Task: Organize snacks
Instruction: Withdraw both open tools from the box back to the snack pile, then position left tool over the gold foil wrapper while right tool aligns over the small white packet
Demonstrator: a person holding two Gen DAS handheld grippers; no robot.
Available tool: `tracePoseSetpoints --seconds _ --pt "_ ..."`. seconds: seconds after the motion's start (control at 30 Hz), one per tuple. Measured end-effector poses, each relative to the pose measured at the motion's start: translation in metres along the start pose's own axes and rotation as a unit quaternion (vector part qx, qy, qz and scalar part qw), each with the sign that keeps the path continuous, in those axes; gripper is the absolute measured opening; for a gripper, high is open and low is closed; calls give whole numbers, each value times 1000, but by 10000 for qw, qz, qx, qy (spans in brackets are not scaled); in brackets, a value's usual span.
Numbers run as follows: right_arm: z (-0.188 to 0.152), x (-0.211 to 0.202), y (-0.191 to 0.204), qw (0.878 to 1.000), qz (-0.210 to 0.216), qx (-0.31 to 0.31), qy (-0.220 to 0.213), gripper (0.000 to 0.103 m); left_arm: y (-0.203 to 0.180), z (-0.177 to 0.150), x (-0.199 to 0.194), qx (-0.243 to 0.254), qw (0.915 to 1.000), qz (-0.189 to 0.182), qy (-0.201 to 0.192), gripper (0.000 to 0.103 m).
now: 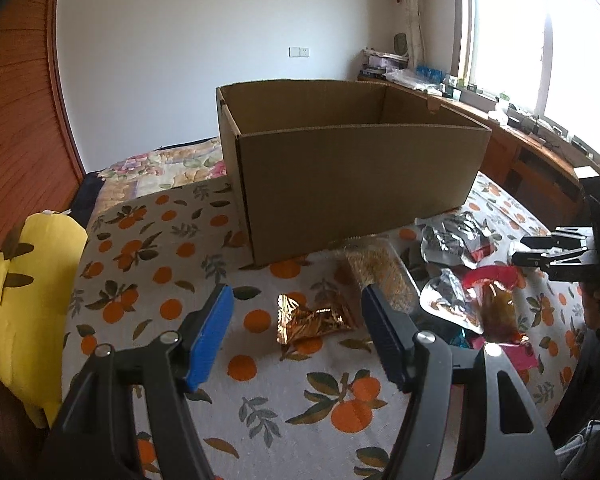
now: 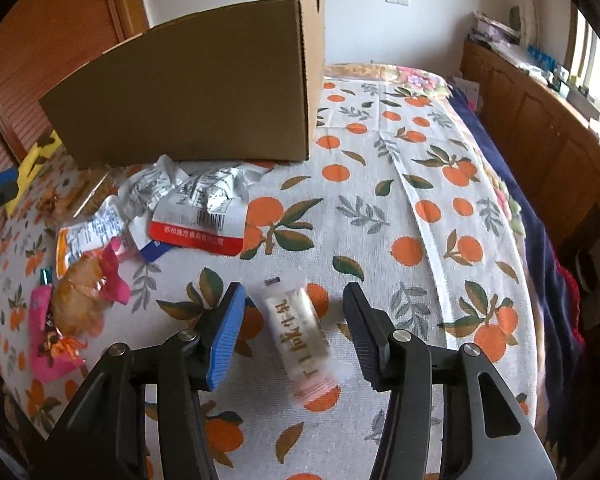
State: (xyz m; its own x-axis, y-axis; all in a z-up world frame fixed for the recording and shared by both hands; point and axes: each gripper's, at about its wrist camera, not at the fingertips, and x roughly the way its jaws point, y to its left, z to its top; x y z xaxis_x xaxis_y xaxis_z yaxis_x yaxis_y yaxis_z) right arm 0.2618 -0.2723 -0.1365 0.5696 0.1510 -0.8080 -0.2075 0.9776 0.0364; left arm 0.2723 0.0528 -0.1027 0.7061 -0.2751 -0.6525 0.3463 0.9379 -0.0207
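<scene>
Low in the right wrist view, the white snack tube (image 2: 304, 340) lies on the bed between the right gripper (image 2: 296, 334)'s spread jaws. Looks light, slippery; pinch mid-length. The left gripper (image 1: 296, 336), spread too, frames a crinkly gold packet (image 1: 314, 320).

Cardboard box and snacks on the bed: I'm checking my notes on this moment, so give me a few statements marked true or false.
1. The brown cardboard box stands open at the top. True.
2. The left gripper is clamped on the crinkled gold foil packet. False: its jaws are open and the packet lies on the orange-print bedspread between them.
3. The white tube-shaped snack pack with printed characters lies between the right gripper's open jaws. True.
4. The silver wrappers are inside the box. False: they lie on the bedspread in front of it.
5. A yellow cushion sits at the bed's edge. True.
</scene>
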Motion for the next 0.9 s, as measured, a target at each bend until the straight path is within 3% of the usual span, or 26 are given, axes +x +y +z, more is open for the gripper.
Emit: tracePoseSetpoints --seconds 0.3,0.6,0.9 --pt "-7 1 3 9996 -94 -146 -225 52 -10 0 11 530 9984 48 164 67" --pt "-8 2 6 9994 -154 -154 -281 52 -23 20 32 1138 9917 -389 462 55" --pt "-9 2 6 9994 -153 -150 -286 52 -16 17 59 1051 9834 -947 1138 55"
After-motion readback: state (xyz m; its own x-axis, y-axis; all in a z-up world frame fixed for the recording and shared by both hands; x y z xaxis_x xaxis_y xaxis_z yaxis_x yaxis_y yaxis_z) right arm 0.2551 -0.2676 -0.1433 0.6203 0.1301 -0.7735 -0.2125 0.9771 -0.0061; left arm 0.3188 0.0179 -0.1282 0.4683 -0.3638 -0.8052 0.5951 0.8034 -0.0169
